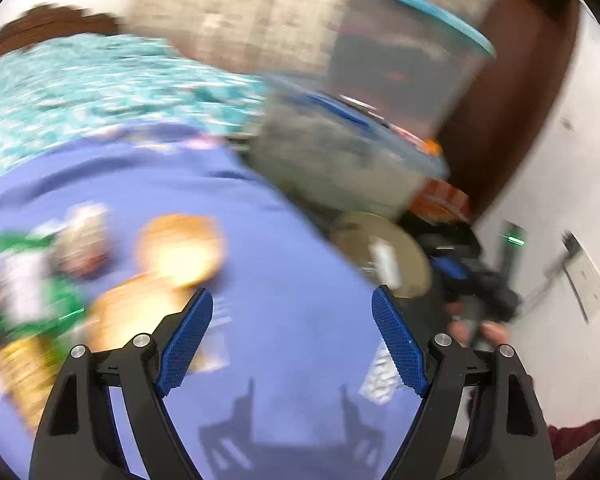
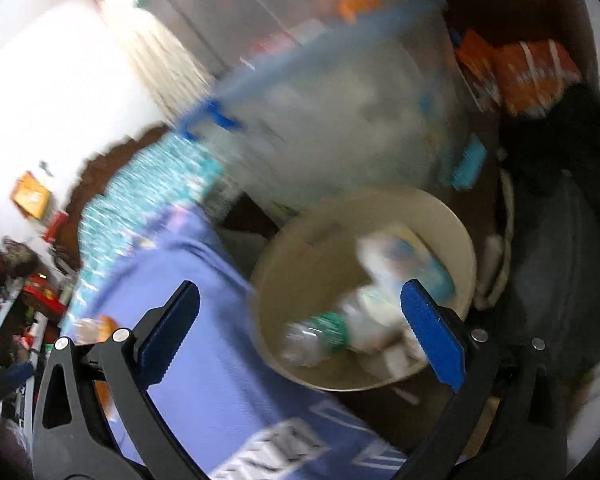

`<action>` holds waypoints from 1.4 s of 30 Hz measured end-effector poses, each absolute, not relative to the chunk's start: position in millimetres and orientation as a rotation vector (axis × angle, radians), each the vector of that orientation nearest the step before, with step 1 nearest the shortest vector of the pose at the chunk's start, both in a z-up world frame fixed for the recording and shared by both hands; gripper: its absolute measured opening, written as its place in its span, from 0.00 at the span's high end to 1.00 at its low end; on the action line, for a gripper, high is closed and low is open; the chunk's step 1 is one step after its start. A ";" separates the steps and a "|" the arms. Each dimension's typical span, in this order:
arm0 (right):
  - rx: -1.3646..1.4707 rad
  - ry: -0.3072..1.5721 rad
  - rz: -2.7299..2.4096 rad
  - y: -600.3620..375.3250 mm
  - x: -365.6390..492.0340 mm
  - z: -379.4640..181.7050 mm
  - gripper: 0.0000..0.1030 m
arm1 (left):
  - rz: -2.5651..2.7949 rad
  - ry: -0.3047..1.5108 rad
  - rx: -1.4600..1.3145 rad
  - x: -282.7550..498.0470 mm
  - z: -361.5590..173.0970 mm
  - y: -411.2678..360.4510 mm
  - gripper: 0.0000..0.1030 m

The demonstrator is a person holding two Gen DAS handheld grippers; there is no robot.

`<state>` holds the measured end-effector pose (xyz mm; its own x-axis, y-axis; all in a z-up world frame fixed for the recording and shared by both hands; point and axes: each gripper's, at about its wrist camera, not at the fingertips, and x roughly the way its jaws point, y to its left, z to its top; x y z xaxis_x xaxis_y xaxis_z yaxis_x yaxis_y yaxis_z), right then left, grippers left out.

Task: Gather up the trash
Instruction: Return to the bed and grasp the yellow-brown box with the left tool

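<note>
Both views are motion-blurred. My left gripper (image 1: 292, 340) is open and empty above a purple-blue bed cover (image 1: 284, 264). To its left on the cover lie orange wrappers (image 1: 180, 248), a green and white packet (image 1: 28, 288) and a yellow packet (image 1: 24, 364). A beige trash bin (image 1: 380, 256) stands beyond the bed edge on the right. My right gripper (image 2: 300, 332) is open and empty over the bin (image 2: 296, 240), which holds a clear plastic bottle with a green label (image 2: 320, 336) and white crumpled wrappers (image 2: 396, 264).
Clear plastic storage boxes with blue lids (image 2: 340, 112) are stacked behind the bin. Orange packets (image 2: 516, 68) lie at the back right. A teal patterned blanket (image 1: 80, 92) covers the far bed. A white wall (image 1: 560, 200) is on the right.
</note>
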<state>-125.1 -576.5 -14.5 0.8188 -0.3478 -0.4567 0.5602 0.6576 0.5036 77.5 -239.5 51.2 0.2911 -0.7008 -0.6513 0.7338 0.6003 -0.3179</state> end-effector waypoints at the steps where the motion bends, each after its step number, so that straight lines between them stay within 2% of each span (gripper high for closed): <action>1: 0.640 0.287 -0.534 -565.1 -127.8 -4.8 0.03 | -0.911 0.846 0.029 81.6 50.5 -218.9 0.24; 3: 0.560 0.215 -0.526 -541.0 -128.4 13.4 0.03 | -0.804 0.860 -0.014 91.2 46.5 -172.9 0.24; 6: 0.575 0.212 -0.405 -519.4 -116.2 20.3 0.03 | -0.686 0.870 -0.068 100.3 39.0 -124.7 0.25; 12: 0.759 0.405 -0.166 -482.5 -65.1 0.7 0.05 | -0.587 0.924 -0.078 97.7 13.5 -69.8 0.25; 13: 0.770 0.442 -0.131 -472.5 -55.9 -3.8 0.10 | -0.587 0.933 -0.072 98.0 9.0 -67.0 0.25; 15: 0.806 0.541 -0.035 -451.9 -30.8 -17.2 0.44 | -0.603 0.954 -0.062 96.2 0.5 -69.8 0.25; 16: 0.824 0.584 -0.005 -443.1 -21.1 -24.2 0.51 | -0.609 0.959 -0.054 98.4 -4.1 -76.4 0.25; 17: 0.845 0.629 0.031 -432.4 -9.1 -31.4 0.63 | -0.612 0.961 -0.041 99.2 -8.8 -80.7 0.25; 19: 0.857 0.663 0.062 -413.7 6.1 -40.6 0.65 | -0.605 0.965 -0.010 99.7 -17.8 -90.5 0.24; 22: 0.875 0.688 0.079 -391.6 31.2 -46.3 0.61 | -0.585 0.973 0.032 104.8 -30.1 -104.4 0.22; 24: 0.916 0.699 0.079 -383.0 48.0 -51.3 0.27 | -0.548 0.977 0.056 110.1 -39.5 -110.6 0.20; 26: 0.928 0.712 0.076 -376.0 62.8 -53.1 0.25 | -0.531 0.992 0.060 115.2 -48.0 -113.5 0.20; 28: 0.920 0.730 0.076 -367.8 77.0 -57.5 0.28 | -0.514 1.004 0.062 118.7 -57.0 -115.0 0.24; 29: 0.908 0.748 0.077 -363.4 83.8 -60.3 0.39 | -0.503 1.002 0.073 118.5 -60.8 -115.3 0.31; 30: 0.896 0.770 0.076 -361.1 88.6 -63.9 0.57 | -0.510 0.978 0.089 115.8 -60.1 -115.5 0.36; 31: 0.898 0.776 0.076 -360.8 88.5 -66.5 0.61 | -0.525 0.977 0.090 114.9 -60.0 -115.6 0.40; 34: 0.912 0.784 0.081 -360.0 76.5 -71.6 0.73 | -0.540 0.977 0.088 109.1 -58.4 -108.1 0.41; 39: 0.891 0.816 0.143 -343.5 26.7 -76.8 0.77 | -0.636 0.988 0.070 82.8 -52.3 -92.0 0.41; 42: 0.881 0.818 0.199 -323.6 -11.9 -73.9 0.74 | -0.704 0.995 0.080 56.3 -50.2 -85.2 0.41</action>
